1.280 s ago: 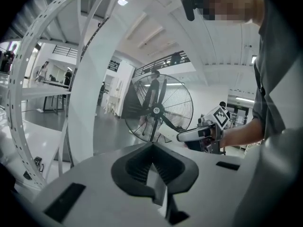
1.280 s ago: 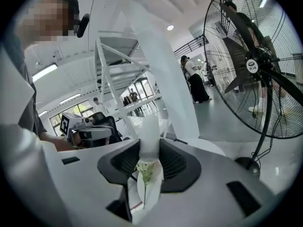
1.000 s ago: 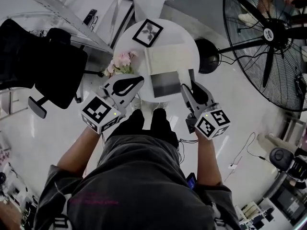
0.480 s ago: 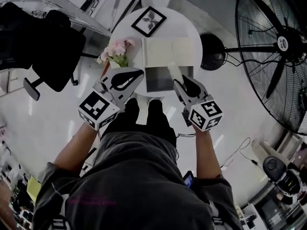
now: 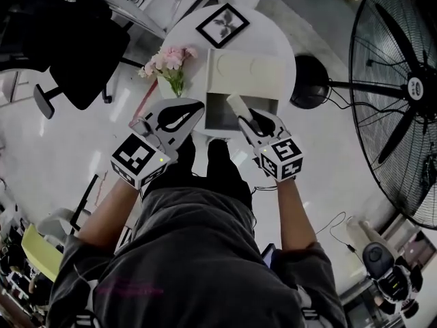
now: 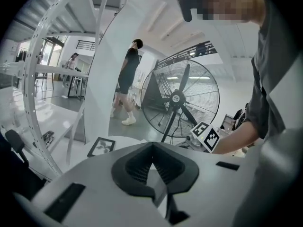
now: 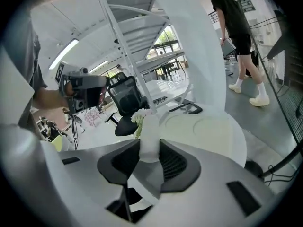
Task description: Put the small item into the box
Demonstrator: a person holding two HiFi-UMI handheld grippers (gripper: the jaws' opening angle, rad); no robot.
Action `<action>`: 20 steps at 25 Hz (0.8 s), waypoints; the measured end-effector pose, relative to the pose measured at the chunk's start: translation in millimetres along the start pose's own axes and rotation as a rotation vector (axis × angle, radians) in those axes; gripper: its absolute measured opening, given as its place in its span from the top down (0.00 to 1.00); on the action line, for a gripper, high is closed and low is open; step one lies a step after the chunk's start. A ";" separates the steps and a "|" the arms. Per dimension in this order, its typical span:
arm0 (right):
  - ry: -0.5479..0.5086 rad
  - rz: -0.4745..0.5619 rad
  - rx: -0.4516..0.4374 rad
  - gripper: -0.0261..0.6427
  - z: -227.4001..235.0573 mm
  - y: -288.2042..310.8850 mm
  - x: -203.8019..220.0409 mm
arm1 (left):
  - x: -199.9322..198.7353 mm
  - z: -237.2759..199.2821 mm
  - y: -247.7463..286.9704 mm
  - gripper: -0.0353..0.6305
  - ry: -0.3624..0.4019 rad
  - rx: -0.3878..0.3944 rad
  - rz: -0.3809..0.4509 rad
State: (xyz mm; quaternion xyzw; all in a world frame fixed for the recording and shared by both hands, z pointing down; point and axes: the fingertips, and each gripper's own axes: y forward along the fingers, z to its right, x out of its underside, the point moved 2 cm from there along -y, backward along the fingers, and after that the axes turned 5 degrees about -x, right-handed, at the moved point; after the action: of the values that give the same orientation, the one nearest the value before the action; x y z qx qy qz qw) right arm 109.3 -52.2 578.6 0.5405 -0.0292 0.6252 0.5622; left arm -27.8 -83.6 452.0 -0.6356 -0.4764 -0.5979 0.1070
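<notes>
right tool (image 5: 247, 118) | moved forward | small item (image 5: 236, 104) now over box (image 5: 217, 112) opening

- A round white table (image 5: 276, 39) is standing between the other furnishings.
- A black-framed leaf picture (image 5: 222, 25) is lying flat at its far edge.
- Pink flowers (image 5: 169, 59) are sitting at its left rim.
- A large black cage fan (image 5: 403, 94) is standing to the right.
- A black office chair (image 5: 78, 46) is standing well left.
- A person in black shirt and shorts (image 6: 127, 82) is walking in the background.
</notes>
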 end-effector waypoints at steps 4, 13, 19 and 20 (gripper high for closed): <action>-0.072 -0.074 -0.038 0.76 -0.2 17.1 11.8 | 9.2 -4.5 -4.6 0.92 -0.023 -0.040 -0.005; -0.163 -0.217 -0.083 0.76 7.0 53.9 46.9 | 32.5 -15.6 -12.3 0.92 -0.082 -0.096 -0.034; -0.217 -0.285 -0.077 0.76 16.5 71.2 62.8 | 43.9 -18.7 -12.3 0.92 -0.104 -0.114 -0.051; -0.225 -0.301 -0.077 0.76 17.5 74.3 64.7 | 46.1 -19.7 -12.2 0.92 -0.106 -0.112 -0.049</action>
State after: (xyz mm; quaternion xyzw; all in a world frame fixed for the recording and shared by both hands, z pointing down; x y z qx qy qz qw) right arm 80.0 -47.2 674.1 0.5834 -0.0346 0.4683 0.6627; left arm -57.4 -69.2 491.6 -0.6595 -0.4624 -0.5918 0.0313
